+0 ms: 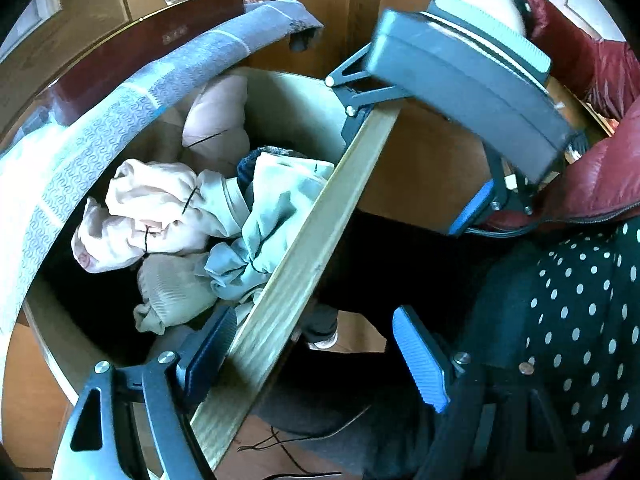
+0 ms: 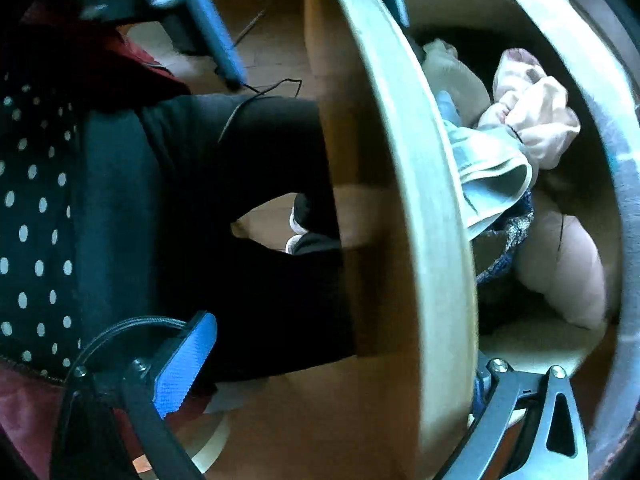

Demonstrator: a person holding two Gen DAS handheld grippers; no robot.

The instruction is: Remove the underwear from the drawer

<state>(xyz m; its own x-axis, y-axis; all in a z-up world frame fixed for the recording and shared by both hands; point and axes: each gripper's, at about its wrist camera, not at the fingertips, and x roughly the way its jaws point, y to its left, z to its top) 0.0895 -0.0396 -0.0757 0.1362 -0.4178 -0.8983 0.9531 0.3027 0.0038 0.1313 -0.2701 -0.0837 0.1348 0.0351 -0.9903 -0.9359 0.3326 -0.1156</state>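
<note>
Drawer front (image 2: 420,200) blurred; right gripper's (image 2: 340,380) far finger hidden behind it.

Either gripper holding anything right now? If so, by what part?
No garment held. Both grippers, left and right, straddle the drawer front with jaws open, one finger inside, one outside. The underwear lies untouched in the drawer.

Both grippers share one build: dark grey metal arms with triangular cutouts, silver round screws at the joints, and ribbed bright blue pads on the fingers. On the left gripper (image 1: 316,356) one pad (image 1: 420,356) faces the camera blue, while the other finger (image 1: 212,354) shows mostly its dark ribbed side. The right gripper (image 2: 332,368) has a blue pad (image 2: 184,364) too, with a bundle of black cables (image 2: 120,332) looping behind it. Its body is a grey box (image 1: 468,88) with a pale ridged strip on top. The person wears a shiny dark red puffer jacket (image 1: 592,184), a dark polka-dot top (image 1: 580,320) with white dots, and black trousers (image 2: 248,200).
</note>
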